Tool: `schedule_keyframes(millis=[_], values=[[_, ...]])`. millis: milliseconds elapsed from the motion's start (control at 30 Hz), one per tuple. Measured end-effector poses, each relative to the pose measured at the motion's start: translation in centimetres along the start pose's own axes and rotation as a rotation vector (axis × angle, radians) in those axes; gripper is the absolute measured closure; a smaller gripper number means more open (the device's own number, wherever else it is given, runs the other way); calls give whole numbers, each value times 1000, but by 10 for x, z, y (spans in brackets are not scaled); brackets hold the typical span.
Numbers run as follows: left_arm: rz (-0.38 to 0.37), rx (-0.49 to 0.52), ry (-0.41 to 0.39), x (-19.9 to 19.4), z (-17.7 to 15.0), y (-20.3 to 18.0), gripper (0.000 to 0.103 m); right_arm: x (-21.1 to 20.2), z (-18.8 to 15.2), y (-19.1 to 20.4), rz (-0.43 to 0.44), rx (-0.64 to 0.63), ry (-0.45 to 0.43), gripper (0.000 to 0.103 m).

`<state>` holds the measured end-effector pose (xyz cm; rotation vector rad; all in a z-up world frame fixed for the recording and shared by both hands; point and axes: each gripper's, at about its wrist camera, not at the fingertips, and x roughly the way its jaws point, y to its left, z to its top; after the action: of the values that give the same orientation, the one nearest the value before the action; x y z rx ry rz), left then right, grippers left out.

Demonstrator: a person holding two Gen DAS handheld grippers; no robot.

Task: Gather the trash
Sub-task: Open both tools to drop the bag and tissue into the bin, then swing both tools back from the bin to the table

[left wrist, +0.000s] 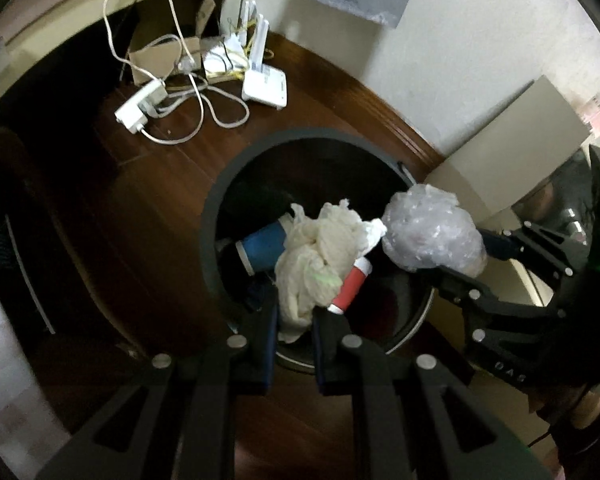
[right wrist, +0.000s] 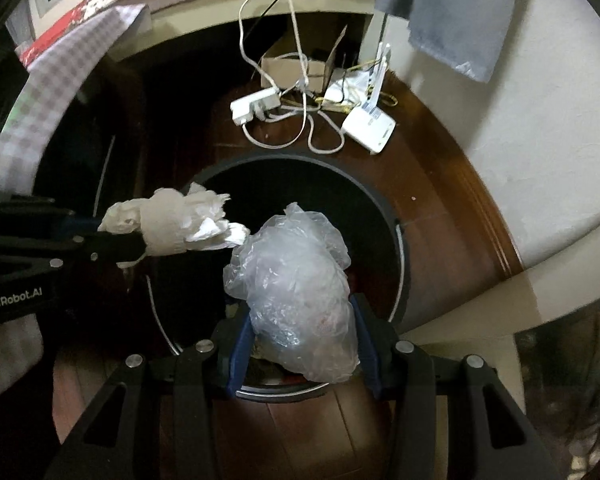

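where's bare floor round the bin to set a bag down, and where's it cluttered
Bare wood floor lies between the trash bin and the power strip, and along the baseboard on the bin's other side. Crowded: the wall corner, with cables, router and cardboard box. The bin mouth is taken by both grippers' loads.
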<state>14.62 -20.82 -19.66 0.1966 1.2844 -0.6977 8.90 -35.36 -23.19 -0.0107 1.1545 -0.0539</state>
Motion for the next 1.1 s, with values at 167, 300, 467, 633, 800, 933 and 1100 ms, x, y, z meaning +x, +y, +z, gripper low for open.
schedule_keyframes(millis=[167, 300, 467, 633, 800, 933, 1100], values=[[62, 7, 0, 6, 4, -5, 15, 30, -4, 5, -53, -114, 75, 15], [115, 9, -39, -6, -3, -2, 3, 26, -11, -7, -91, -103, 53, 0], [130, -38, -70, -16, -10, 9, 3, 9, -15, -11, -107, -82, 25, 0], [138, -36, -136, -36, -16, 6, 3, -11, -14, -9, -109, -58, 2, 0], [159, -23, -223, -69, -19, 3, 3, -33, -4, -4, -86, -11, -33, 0], [173, -33, -289, -98, -21, 8, 2, -54, 13, 1, -84, 11, -70, 0], [196, -75, -358, -126, -22, 23, 2, -85, 34, 9, -77, 39, -131, 0]])
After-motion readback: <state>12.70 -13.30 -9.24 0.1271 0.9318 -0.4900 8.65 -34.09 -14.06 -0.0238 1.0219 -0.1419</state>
